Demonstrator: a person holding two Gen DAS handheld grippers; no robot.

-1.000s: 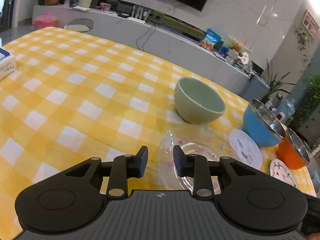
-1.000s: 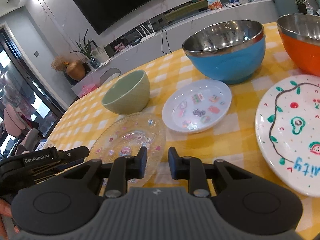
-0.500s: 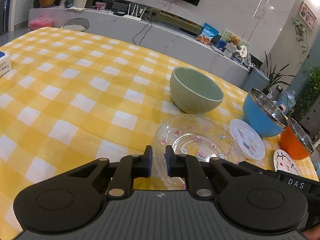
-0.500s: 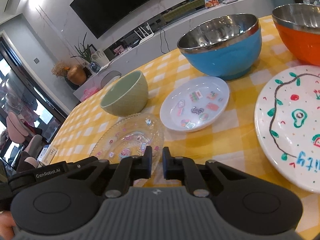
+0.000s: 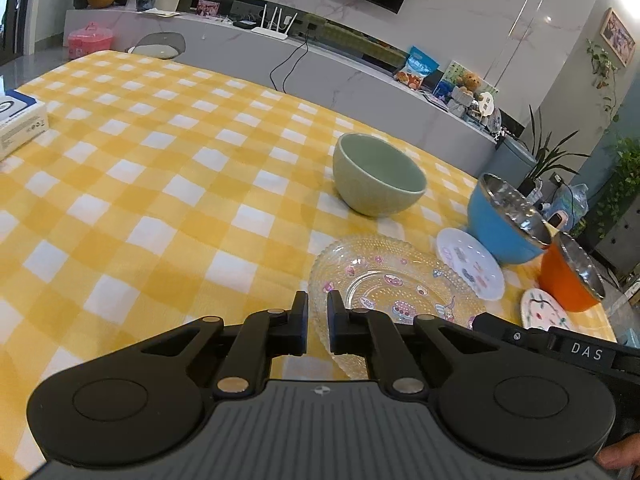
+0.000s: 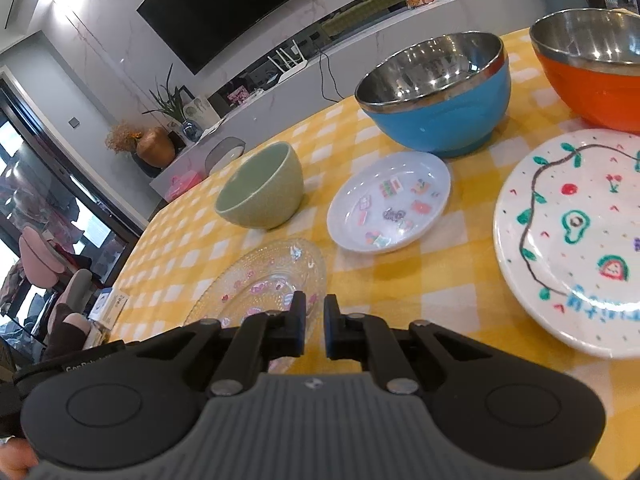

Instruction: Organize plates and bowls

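A clear glass plate with stickers [image 5: 392,280] [image 6: 264,284] lies on the yellow checked tablecloth just ahead of both grippers. Behind it stands a pale green bowl [image 5: 378,174] [image 6: 260,188]. To the right lie a small white plate [image 5: 470,262] [image 6: 390,200], a blue steel bowl [image 5: 506,220] [image 6: 434,92], an orange steel bowl [image 5: 570,274] [image 6: 592,68] and a large painted white plate [image 5: 546,312] [image 6: 572,240]. My left gripper [image 5: 317,312] is nearly shut and empty, at the glass plate's near left rim. My right gripper [image 6: 315,316] is nearly shut and empty, above the plate's near right rim.
A white box [image 5: 20,122] lies at the table's left edge. A long grey counter [image 5: 320,68] with a router, snacks and toys runs behind the table. Chairs [image 6: 44,260] stand beyond the table's left side in the right wrist view.
Both grippers have closed from open to a narrow gap. Both have shifted slightly over the table near the glass plate; nothing was taken hold of.
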